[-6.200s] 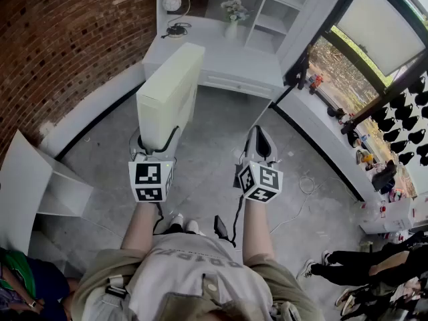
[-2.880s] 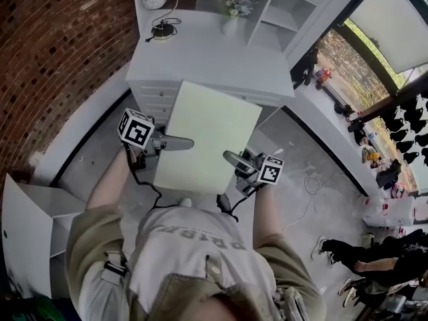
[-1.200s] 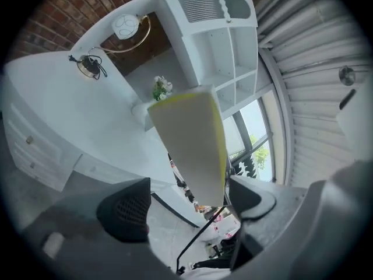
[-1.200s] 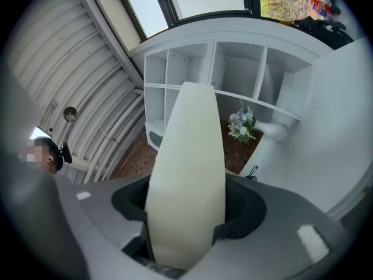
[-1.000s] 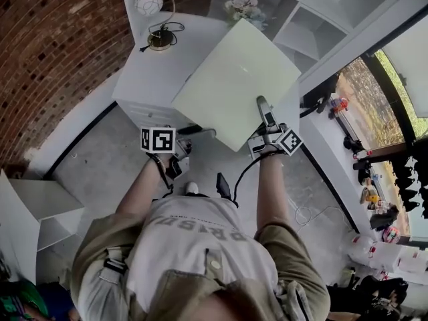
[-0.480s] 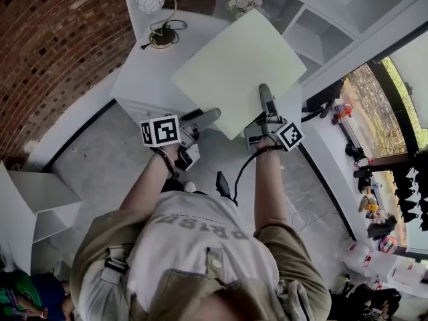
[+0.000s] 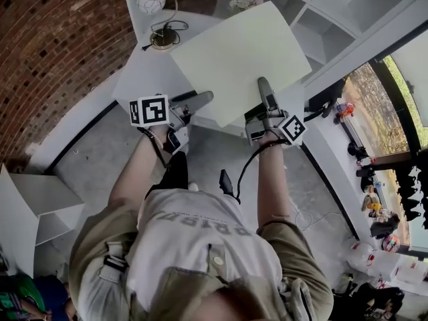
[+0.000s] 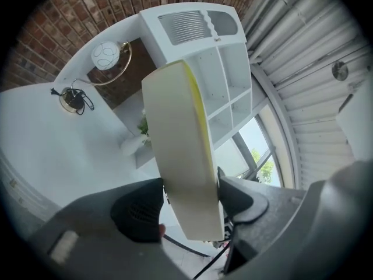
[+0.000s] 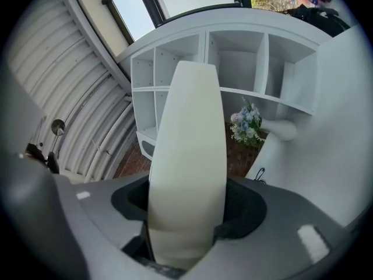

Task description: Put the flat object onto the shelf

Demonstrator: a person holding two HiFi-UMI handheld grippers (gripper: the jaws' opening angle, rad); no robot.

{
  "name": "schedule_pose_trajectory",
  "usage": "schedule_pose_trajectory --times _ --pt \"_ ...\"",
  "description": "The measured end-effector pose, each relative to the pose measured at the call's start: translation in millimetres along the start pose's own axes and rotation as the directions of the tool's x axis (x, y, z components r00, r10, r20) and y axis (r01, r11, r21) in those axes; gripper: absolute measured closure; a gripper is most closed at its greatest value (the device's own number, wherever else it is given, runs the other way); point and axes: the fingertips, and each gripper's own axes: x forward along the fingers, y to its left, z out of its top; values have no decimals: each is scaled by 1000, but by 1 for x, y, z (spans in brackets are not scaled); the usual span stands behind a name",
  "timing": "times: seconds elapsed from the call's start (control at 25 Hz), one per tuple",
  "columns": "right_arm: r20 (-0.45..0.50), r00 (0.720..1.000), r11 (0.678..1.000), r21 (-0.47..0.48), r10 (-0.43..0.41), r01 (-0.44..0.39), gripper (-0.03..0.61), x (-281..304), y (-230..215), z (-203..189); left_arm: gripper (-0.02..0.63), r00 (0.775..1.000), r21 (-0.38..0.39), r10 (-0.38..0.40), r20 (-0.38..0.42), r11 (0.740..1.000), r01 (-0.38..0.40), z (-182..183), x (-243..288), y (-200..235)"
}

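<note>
Head view, flat panel [image 7: 237, 59]: raised over the white counter [image 7: 144, 72], slightly tilted.
My left gripper [image 7: 200, 101]: fingers closing, panel's edge between them, pads touching both faces.
My right gripper [image 7: 264, 93]: fingers clamped on the panel's near edge, above the counter's front.
Lamp [image 7: 150, 2]: standing on the counter, apart from the panel.

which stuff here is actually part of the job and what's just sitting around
In the job: flat panel, shelf, left claw (jaws closing, panel between them), right claw gripping the panel.
Just around: lamp, flower vase, white desk, brick wall.
</note>
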Motion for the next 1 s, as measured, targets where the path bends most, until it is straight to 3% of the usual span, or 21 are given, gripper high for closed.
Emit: schedule_pose_trajectory --times 0.44,0.6,0.8,1.0 --pt "-34 999 1000 16 1 0 287 59 6 14 298 998 86 -42 -36 995 45 96 23 5" --pt "52 999 999 52 -8 6 291 83 4 32 285 998 102 -59 1 993 58 133 38 4" --pt "162 986 999 36 -44 39 295 109 7 53 233 1000 209 -20 18 978 16 163 55 2" --pt "231 972 999 25 -36 32 296 130 15 71 216 998 204 -27 52 979 16 170 59 1"
